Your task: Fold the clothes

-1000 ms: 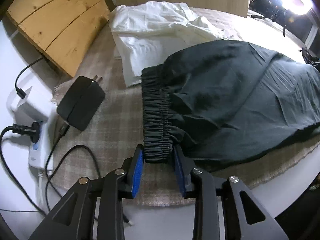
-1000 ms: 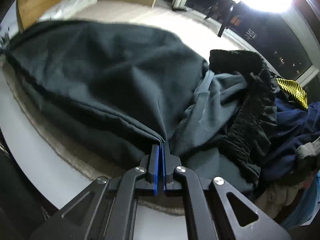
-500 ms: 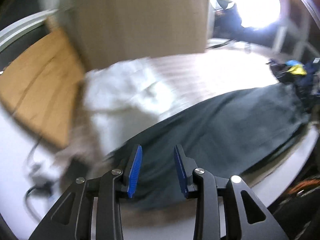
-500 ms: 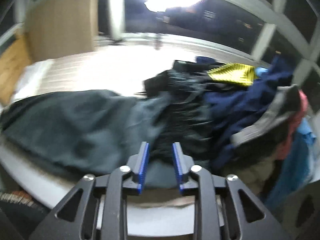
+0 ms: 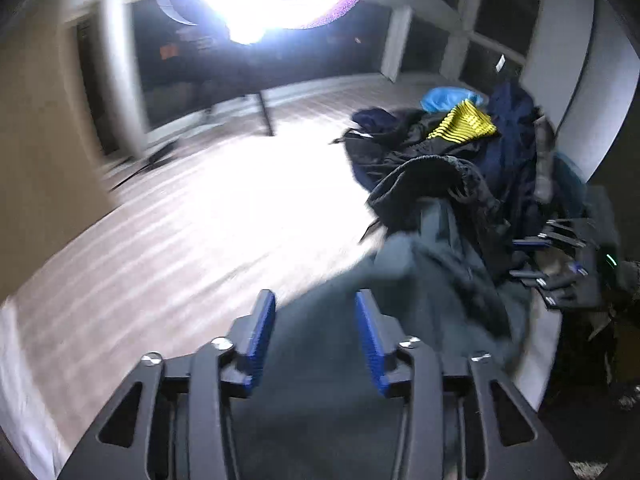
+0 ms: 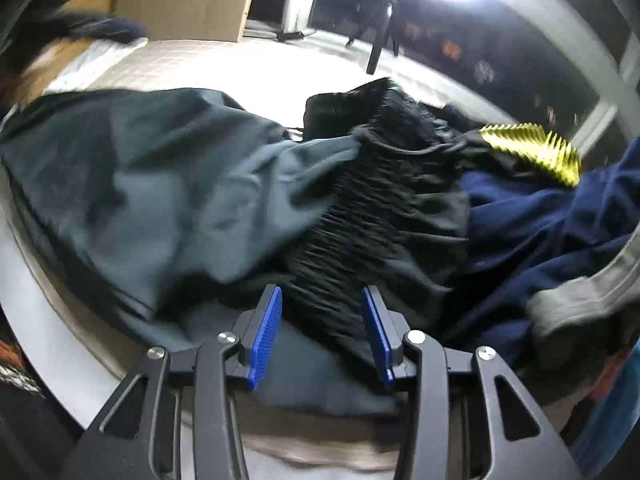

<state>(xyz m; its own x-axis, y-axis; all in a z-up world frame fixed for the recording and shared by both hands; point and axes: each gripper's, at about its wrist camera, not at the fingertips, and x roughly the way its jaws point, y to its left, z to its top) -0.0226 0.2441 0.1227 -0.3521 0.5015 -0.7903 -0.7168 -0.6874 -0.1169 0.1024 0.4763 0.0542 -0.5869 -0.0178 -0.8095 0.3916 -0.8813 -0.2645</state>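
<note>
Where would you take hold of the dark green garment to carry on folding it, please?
Probably at the near edge of the dark green garment, low on its left side by the table rim. There it lies flat and clear of the black pleated garment that overlaps its right end. Come in from the front with a gripper angled down.

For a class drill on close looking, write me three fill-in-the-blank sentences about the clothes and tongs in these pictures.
1. The pads on the tongs are ____ in colour.
2. The ribbed patch in the pile is ____.
3. Between the right tongs lies a pleated ____ garment.

Missing words: blue; yellow; black
</note>
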